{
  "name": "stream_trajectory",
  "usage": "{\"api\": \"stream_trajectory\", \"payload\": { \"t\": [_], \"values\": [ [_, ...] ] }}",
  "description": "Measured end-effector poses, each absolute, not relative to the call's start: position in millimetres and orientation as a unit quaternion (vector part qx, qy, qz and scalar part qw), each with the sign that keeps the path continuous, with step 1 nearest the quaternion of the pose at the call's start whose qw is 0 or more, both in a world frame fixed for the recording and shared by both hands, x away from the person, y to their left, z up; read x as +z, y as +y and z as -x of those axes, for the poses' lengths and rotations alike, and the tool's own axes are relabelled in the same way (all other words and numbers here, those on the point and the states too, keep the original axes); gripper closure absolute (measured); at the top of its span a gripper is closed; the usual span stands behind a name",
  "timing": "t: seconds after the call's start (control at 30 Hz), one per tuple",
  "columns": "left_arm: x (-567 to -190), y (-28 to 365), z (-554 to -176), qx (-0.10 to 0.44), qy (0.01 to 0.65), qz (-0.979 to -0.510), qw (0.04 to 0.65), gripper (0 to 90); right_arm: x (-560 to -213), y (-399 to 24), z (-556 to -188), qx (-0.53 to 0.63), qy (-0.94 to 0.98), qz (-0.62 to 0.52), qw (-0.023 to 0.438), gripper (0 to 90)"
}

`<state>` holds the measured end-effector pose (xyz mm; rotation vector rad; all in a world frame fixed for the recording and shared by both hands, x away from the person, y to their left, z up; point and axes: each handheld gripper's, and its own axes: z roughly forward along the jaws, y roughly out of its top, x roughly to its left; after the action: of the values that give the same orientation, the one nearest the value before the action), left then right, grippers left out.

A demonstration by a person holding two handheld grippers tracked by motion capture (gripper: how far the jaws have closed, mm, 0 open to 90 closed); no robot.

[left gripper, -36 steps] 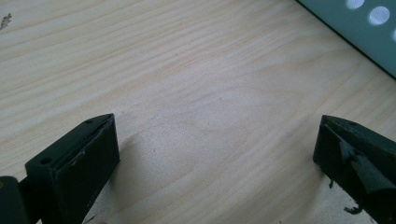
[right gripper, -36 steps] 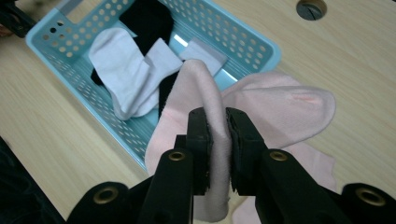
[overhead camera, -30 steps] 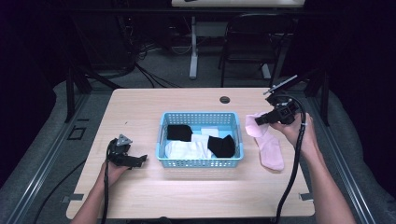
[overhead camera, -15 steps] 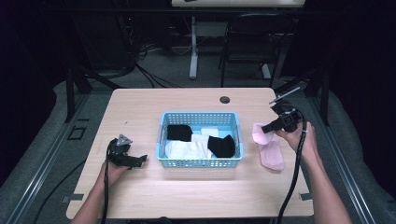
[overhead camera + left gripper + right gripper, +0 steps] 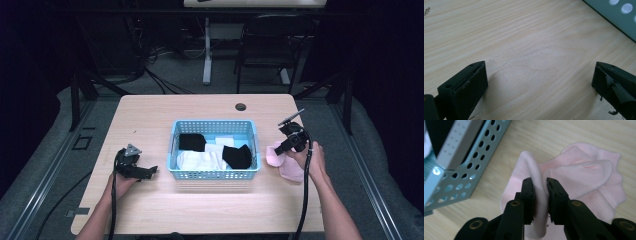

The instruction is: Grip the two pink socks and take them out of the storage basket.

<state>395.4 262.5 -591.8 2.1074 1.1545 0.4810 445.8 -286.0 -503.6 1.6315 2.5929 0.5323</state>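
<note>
A pink sock (image 5: pixel 289 164) lies bunched on the wooden table (image 5: pixel 150 120), just right of the blue basket (image 5: pixel 215 122). My right gripper (image 5: pixel 279 149) is low over it. In the right gripper view a raised fold of the pink sock (image 5: pixel 584 170) sits pinched between the jaws of the right gripper (image 5: pixel 539 181), which have just been opening a little. My left gripper (image 5: pixel 151 171) rests on the table left of the basket. The left gripper (image 5: pixel 539 72) stands open, with bare wood between its jaws.
The basket holds a black sock (image 5: pixel 190 141), a white sock (image 5: pixel 200 160) and another black sock (image 5: pixel 237 156). Its perforated wall (image 5: pixel 474 157) stands close beside the pink sock. A dark cable hole (image 5: pixel 240 106) sits near the table's far edge.
My right gripper has come down towards the table with the pink sock, which now lies more bunched up beside the basket. The left gripper has stayed put.
</note>
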Motion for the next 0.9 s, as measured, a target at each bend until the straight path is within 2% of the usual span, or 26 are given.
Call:
{"api": "stream_trajectory", "payload": {
  "t": [0.1, 0.33, 0.47, 0.5, 0.9],
  "values": [
    [-591.9, 262.4, -395.4, 0.185, 0.444, -0.809, 0.339, 0.2, -509.2, -288.5, -447.4, 0.169, 0.83, -0.531, 0.011, 70.3],
    [-591.8, 262.4, -395.4, 0.185, 0.443, -0.809, 0.339, 0.2, -509.0, -292.1, -442.3, 0.174, 0.831, -0.528, 0.017, 32.5],
    [-591.9, 262.4, -395.4, 0.185, 0.443, -0.809, 0.339, 0.2, -495.4, -297.7, -435.2, 0.192, 0.829, -0.525, 0.027, 21.9],
    [-591.9, 262.4, -395.4, 0.185, 0.443, -0.809, 0.339, 0.2, -488.8, -300.4, -431.2, 0.202, 0.827, -0.525, 0.028, 16.9],
    [-591.8, 262.3, -395.3, 0.185, 0.444, -0.809, 0.339, 0.2, -462.5, -309.6, -395.7, 0.22, 0.829, -0.51, 0.057, 2.8]
  ]
}}
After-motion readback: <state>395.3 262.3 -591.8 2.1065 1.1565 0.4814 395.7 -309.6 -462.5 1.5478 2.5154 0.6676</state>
